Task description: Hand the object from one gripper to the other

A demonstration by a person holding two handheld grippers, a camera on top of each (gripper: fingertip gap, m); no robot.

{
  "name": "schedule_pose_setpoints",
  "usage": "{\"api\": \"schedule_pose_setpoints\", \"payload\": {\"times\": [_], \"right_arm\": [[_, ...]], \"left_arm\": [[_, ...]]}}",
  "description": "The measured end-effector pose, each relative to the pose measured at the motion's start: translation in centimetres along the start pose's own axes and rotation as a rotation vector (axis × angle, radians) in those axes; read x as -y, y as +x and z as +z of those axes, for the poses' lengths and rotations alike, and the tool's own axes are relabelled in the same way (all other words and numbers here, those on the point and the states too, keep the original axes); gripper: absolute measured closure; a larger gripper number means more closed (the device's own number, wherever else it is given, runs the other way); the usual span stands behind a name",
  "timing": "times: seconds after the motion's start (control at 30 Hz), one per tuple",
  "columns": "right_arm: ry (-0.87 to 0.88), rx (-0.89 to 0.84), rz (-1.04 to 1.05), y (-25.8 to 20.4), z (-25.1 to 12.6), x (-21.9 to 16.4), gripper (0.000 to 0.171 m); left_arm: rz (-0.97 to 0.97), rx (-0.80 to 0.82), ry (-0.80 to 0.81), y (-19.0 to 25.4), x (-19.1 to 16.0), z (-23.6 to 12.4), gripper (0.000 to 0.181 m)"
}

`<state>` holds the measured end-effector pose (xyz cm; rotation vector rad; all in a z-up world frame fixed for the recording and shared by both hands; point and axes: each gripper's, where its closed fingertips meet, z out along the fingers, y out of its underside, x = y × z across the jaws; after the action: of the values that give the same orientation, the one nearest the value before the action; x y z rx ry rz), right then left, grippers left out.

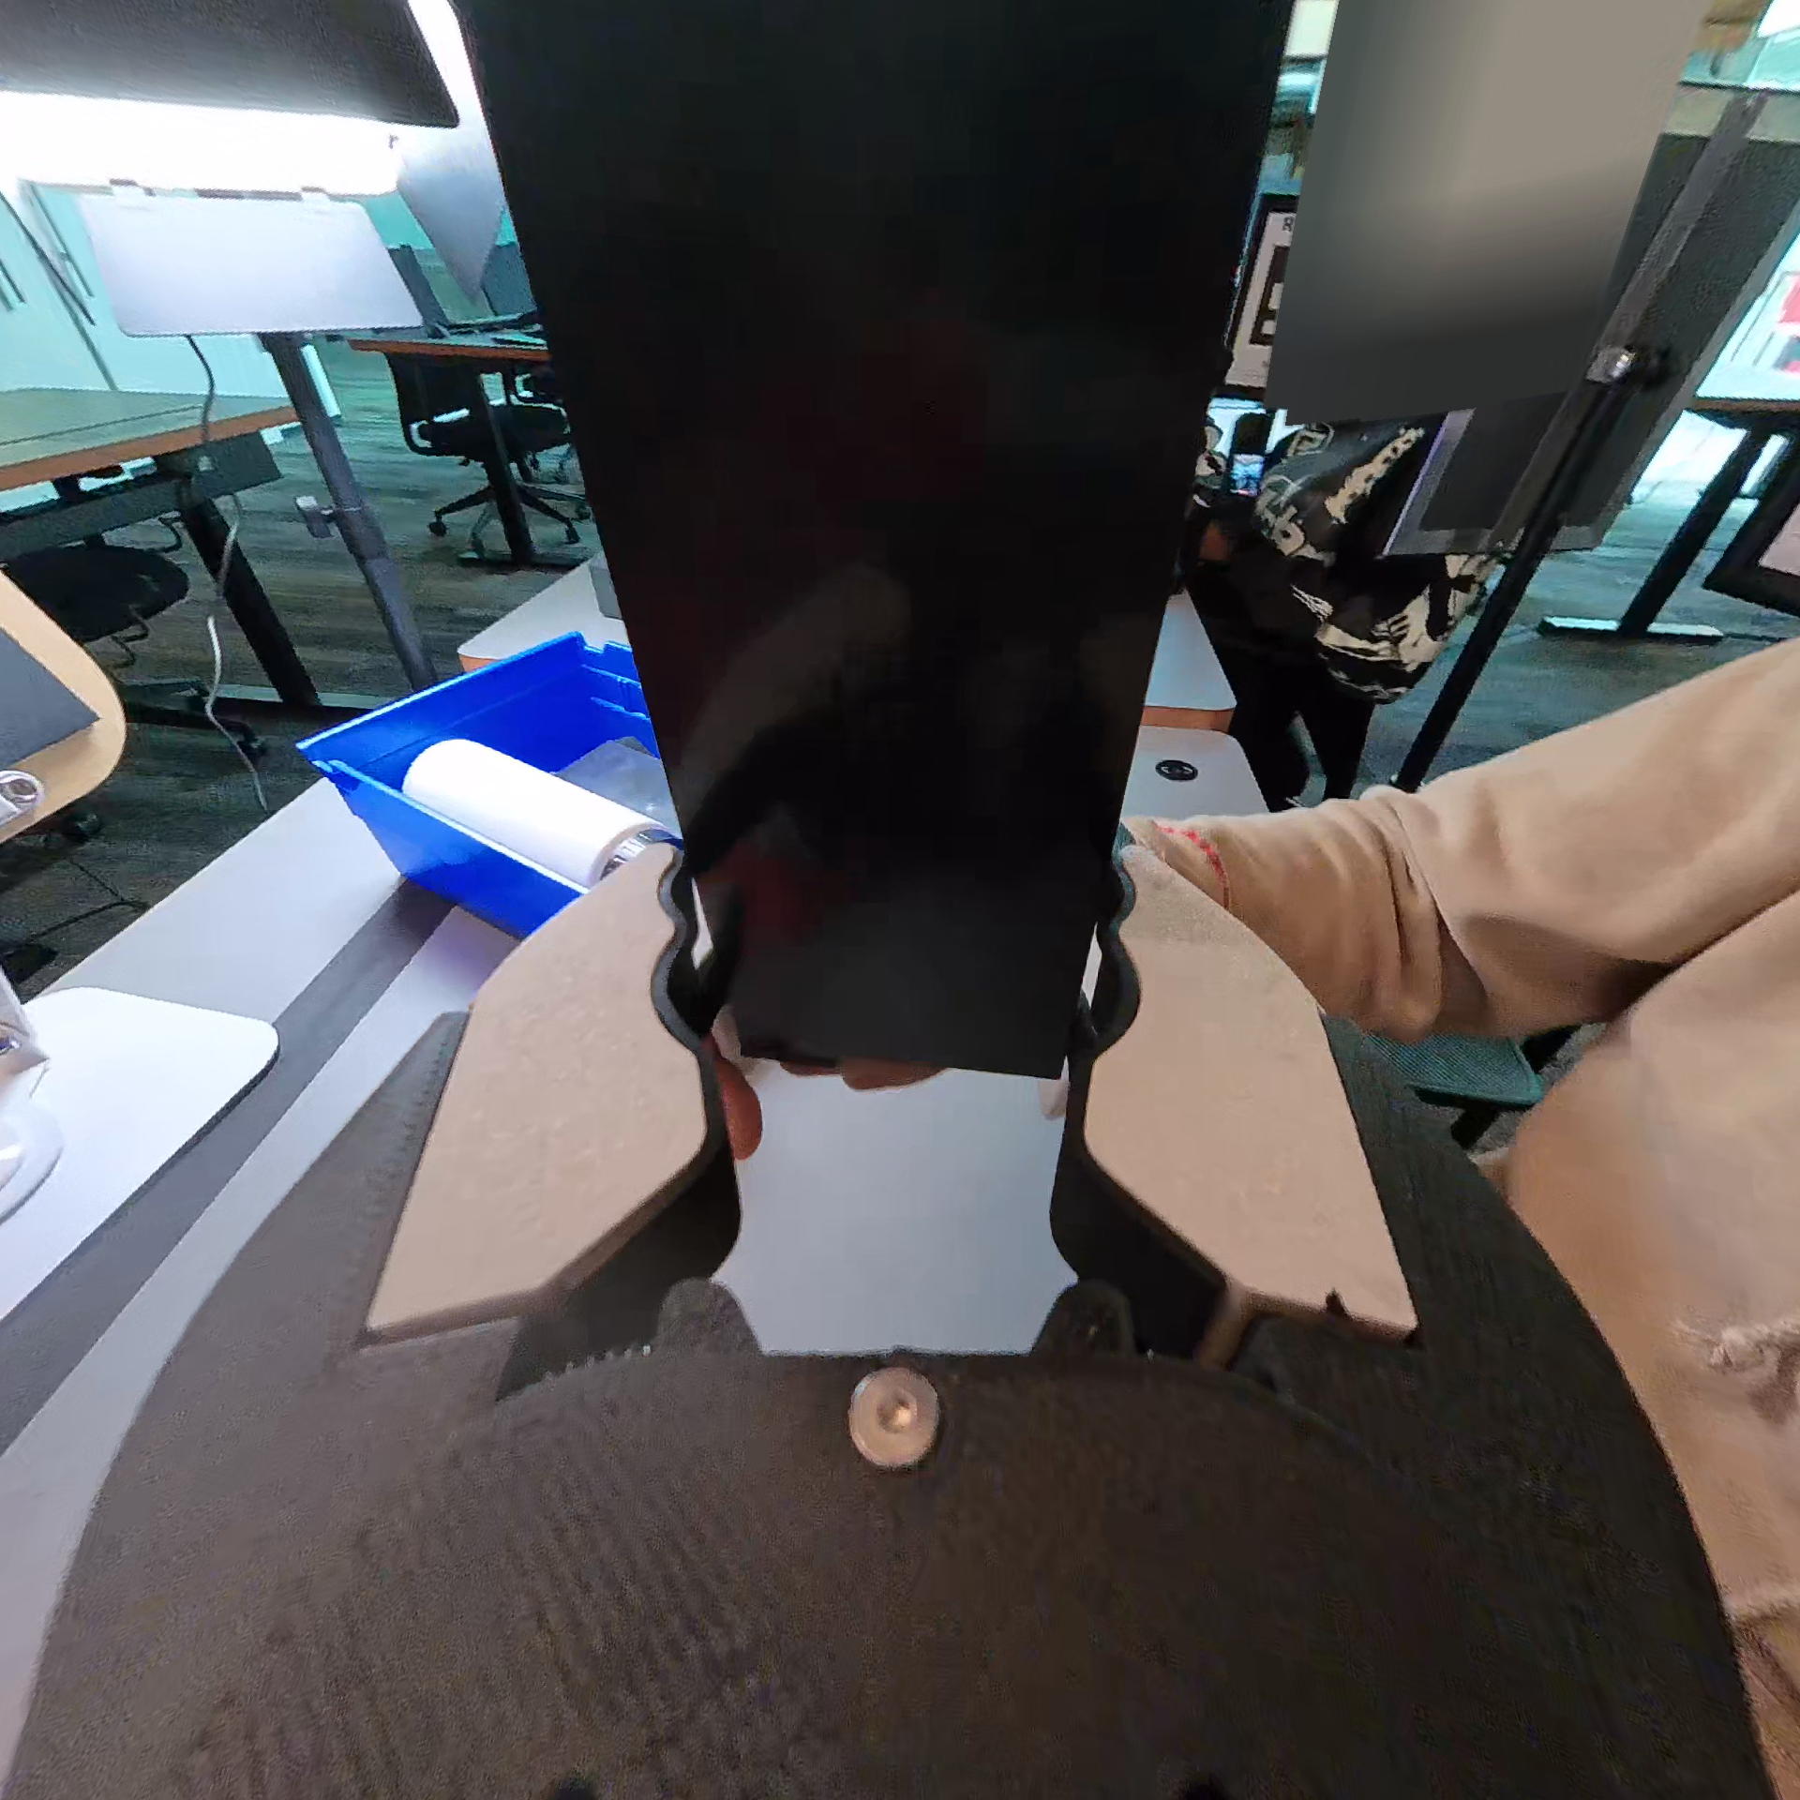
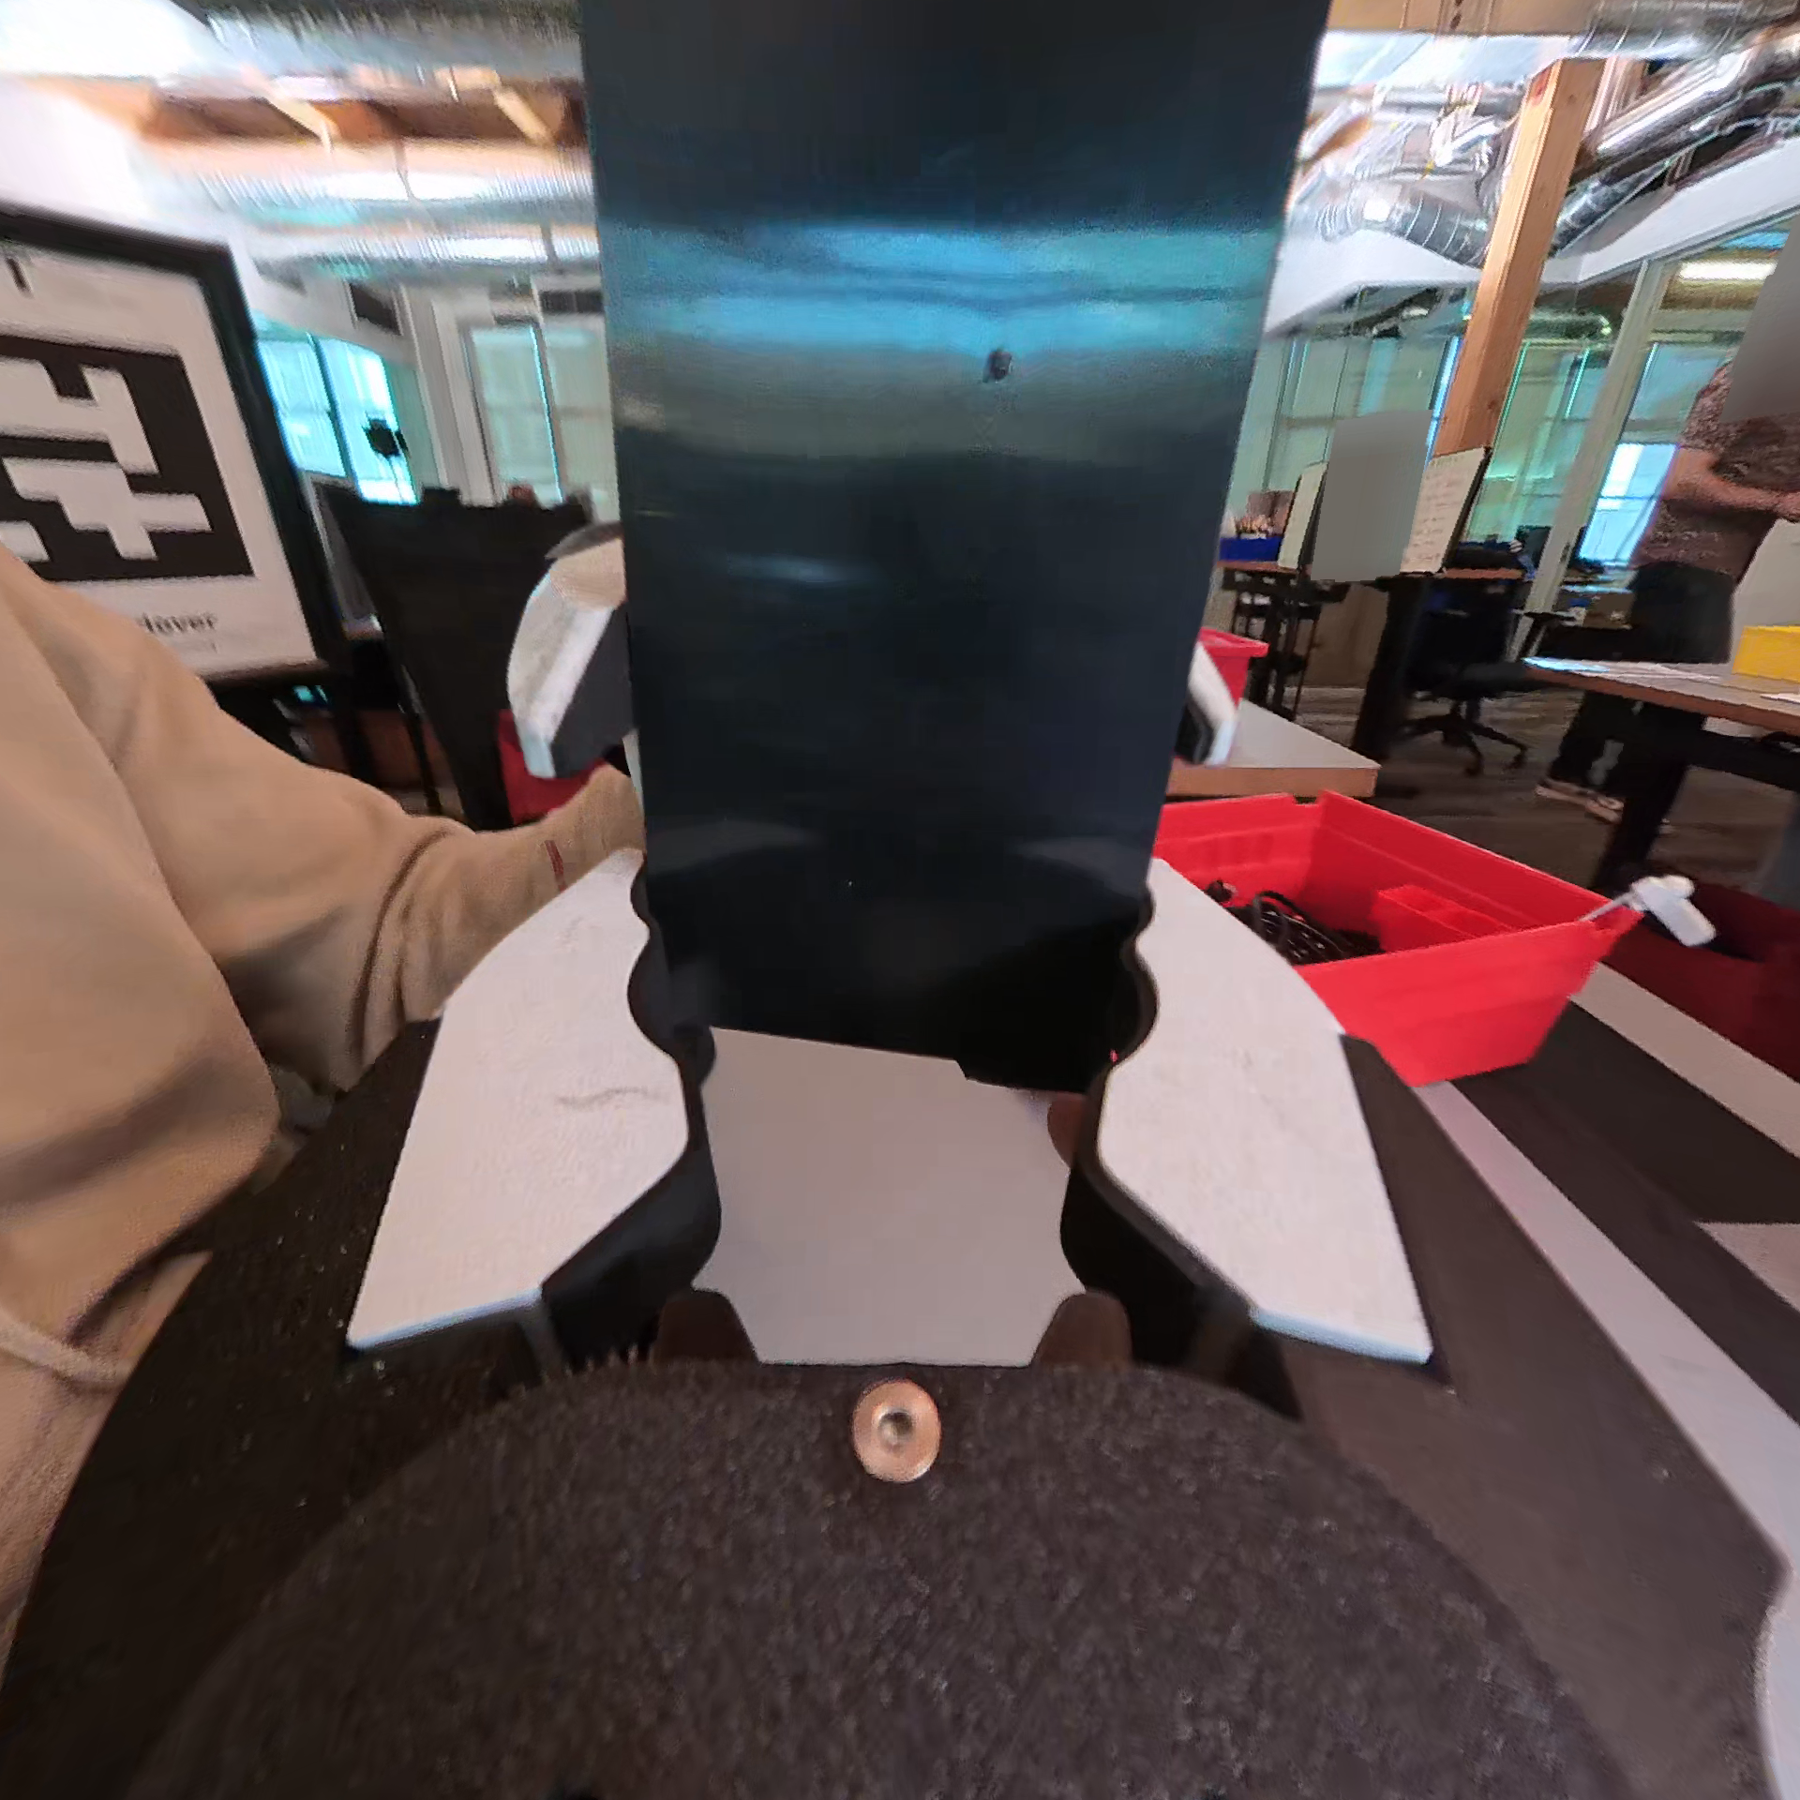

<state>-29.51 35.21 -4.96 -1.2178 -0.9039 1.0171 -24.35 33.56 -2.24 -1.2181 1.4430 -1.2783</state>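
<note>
The left gripper (image 1: 891, 959) is clenching the near end of a long black glossy panel (image 1: 877, 438), both wavy-edged fingers (image 1: 584, 1071) pressing against its side edges; the panel is standing upright, running from between the fingers out past the top of the left wrist view. The right gripper (image 2: 891, 964) is gripping a dark panel (image 2: 925, 584) the same way, jaws closed against both of its edges; that surface is reflecting blue-green light; whether this is the same panel seen from its other face, I cannot tell. In the right wrist view the other gripper's pale fingers (image 2: 570, 672) are showing on both sides of the panel, beyond it. A grey table (image 1: 243, 935) is lying below the panel in both views. Left of the panel in the left wrist view, a blue bin (image 1: 468, 779) is sitting on the table, holding a white roll (image 1: 531, 808); right of the panel a beige sleeve (image 1: 1461, 896) is reaching in. Right of the panel in the right wrist view, a red bin (image 2: 1442, 984) is holding black cables (image 2: 1276, 920); left of it a beige sleeve (image 2: 243, 857) is showing.
</note>
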Motion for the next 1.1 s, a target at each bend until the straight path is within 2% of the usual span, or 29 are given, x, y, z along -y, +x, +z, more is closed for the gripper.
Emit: {"api": "schedule_pose_setpoints", "payload": {"times": [0.13,0.2,0.53,0.6,0.7,0.8,0.93,1.1], "right_arm": [[-0.122,0.008,-0.066,-0.5,-0.4,-0.4,0.083],[-0.156,0.019,-0.091,-0.9,-0.4,-0.8,0.083],[-0.237,-0.018,-0.08,0.1,-1.1,-1.5,0.083],[-0.282,-0.061,-0.068,1.5,-2.3,-2.1,0.076],[-0.183,-0.101,-0.029,2.8,-4.6,0.2,0.076],[-0.138,-0.083,-0.054,1.7,-4.7,2.2,0.076],[-0.219,-0.066,-0.06,0.7,-2.9,0.9,0.075],[-0.216,-0.058,-0.022,1.1,-2.7,0.1,0.093]], "left_arm": [[-0.024,-0.064,-0.047,0.7,-1.0,0.4,0.093],[-0.031,-0.104,-0.051,1.3,-1.3,0.8,0.094],[-0.014,-0.05,-0.044,0.0,-1.6,1.1,0.095],[-0.035,-0.029,-0.059,-0.9,-2.0,0.6,0.095],[-0.076,-0.012,-0.077,-2.1,-2.9,0.2,0.095],[-0.108,-0.033,-0.112,-2.3,-4.3,1.1,0.095],[-0.096,-0.06,-0.173,-1.6,-5.8,2.4,0.095],[-0.071,-0.09,-0.22,-0.8,-6.5,2.6,0.096]]}}
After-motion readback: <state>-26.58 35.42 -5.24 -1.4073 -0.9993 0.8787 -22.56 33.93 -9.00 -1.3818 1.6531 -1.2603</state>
